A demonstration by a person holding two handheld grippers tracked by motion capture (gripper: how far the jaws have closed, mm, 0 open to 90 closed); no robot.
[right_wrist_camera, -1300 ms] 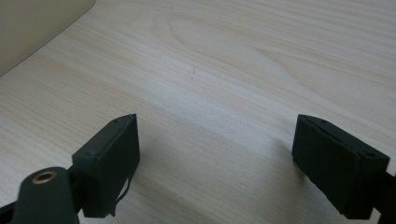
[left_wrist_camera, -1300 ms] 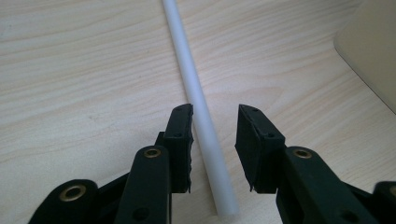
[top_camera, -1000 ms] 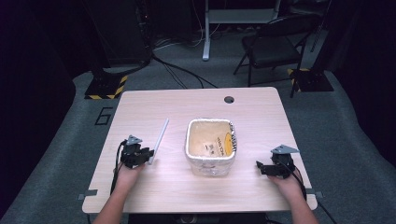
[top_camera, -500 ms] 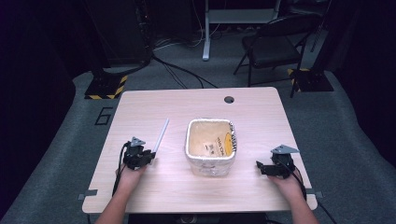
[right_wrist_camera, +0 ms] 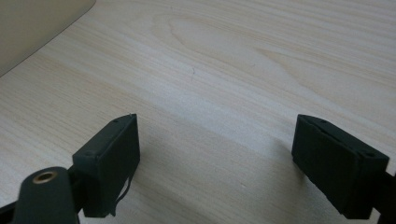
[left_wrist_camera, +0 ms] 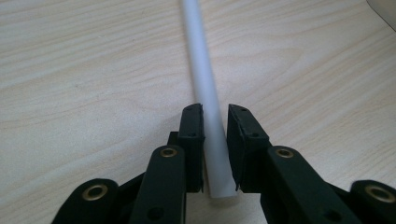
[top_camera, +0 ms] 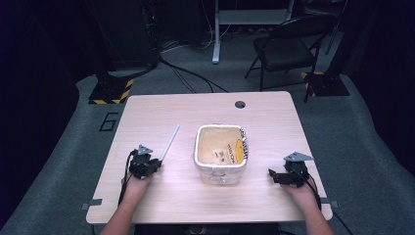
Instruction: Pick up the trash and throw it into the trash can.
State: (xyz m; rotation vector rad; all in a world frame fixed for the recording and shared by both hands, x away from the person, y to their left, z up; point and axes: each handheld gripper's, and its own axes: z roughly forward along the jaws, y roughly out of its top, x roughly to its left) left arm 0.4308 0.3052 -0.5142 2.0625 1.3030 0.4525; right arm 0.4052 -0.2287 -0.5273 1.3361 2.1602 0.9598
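A thin white rod [top_camera: 169,142] lies on the wooden table [top_camera: 274,117], left of a square foil-rimmed container [top_camera: 196,147]. My left gripper [top_camera: 156,162] sits at the rod's near end. In the left gripper view its two jaws [left_wrist_camera: 215,109] press on either side of the rod [left_wrist_camera: 203,70], which rests flat on the wood. My right gripper [top_camera: 270,173] rests on the table to the right of the container. It is open [right_wrist_camera: 215,126], with bare wood between its fingers.
The container holds a yellow and white packet [top_camera: 230,149]; its pale wall [right_wrist_camera: 37,23] shows at the upper left of the right gripper view. A cable hole [top_camera: 240,104] is near the table's far edge. A black chair [top_camera: 284,49] stands beyond the table.
My left gripper has shifted slightly toward the rod's near end. The right gripper, rod and container have stayed put.
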